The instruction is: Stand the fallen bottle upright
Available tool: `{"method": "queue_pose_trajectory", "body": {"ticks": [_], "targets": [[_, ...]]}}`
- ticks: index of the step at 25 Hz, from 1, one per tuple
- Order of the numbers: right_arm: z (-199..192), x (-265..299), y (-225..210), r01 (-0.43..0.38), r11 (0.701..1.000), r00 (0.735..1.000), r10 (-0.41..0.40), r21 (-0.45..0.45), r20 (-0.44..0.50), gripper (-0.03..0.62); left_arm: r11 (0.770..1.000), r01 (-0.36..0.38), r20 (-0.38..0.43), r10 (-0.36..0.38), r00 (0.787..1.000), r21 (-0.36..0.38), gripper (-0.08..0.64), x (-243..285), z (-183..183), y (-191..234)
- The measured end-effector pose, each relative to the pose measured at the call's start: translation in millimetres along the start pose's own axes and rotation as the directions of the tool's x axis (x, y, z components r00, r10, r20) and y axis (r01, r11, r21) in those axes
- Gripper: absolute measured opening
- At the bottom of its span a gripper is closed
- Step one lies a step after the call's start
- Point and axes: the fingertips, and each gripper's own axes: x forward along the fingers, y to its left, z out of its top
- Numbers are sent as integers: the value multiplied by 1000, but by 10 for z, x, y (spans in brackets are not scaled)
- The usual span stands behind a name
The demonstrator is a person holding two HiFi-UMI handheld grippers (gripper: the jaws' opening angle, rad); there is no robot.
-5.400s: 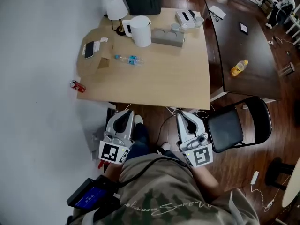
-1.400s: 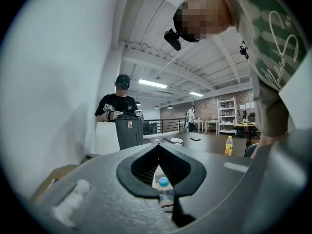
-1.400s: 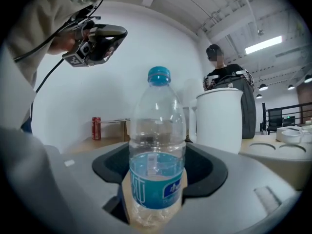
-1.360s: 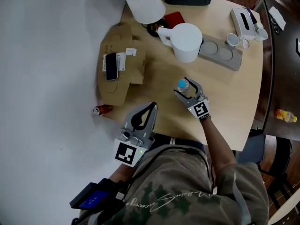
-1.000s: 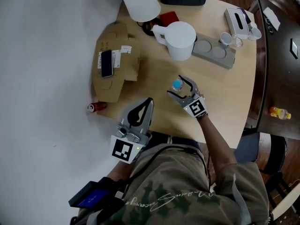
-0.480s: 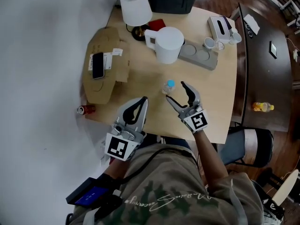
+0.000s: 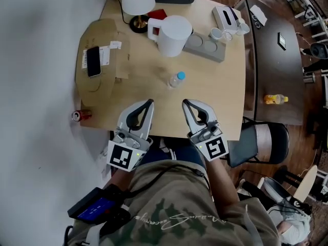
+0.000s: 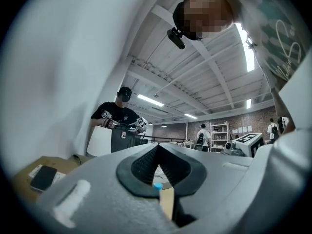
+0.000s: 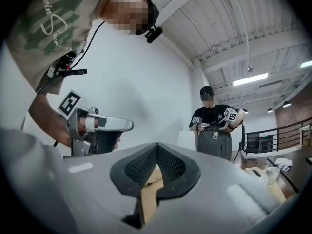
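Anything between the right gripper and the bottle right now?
Nothing visible: only bare light wooden table lies between the right gripper, its jaws just closed on nothing, and the clear plastic blue-capped bottle, standing upright.

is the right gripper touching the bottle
Apart. The head view shows bare table between the right gripper, its jaws just closed on nothing, and the upright bottle.
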Motion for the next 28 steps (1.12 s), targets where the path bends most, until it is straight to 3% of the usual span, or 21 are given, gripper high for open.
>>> {"method": "queue_pose_trajectory", "body": {"ticks": [10, 13, 18, 23, 28], "targets": [[328, -368, 433, -58, 997, 997, 60, -42, 47, 0, 999, -8, 33, 7, 999, 38, 2, -409, 166, -595], [362, -662, 465, -24, 999, 999, 26, -46, 32, 0, 999, -25, 41, 23, 999, 43, 2, -540, 177, -906], [464, -1343, 435, 99, 995, 994, -97, -34, 42, -2, 997, -30, 67, 25, 997, 76, 2, -767, 198, -1516], [503, -1991, 633, 112, 994, 993, -112, 2, 43, -1, 994, -46, 60, 40, 997, 95, 2, -1053, 199, -2058], [236, -2407, 822, 114, 993, 993, -114, -4, -8, 0, 992, -28, 25, 25, 999, 121, 2, -1243, 156, -2461]]}}
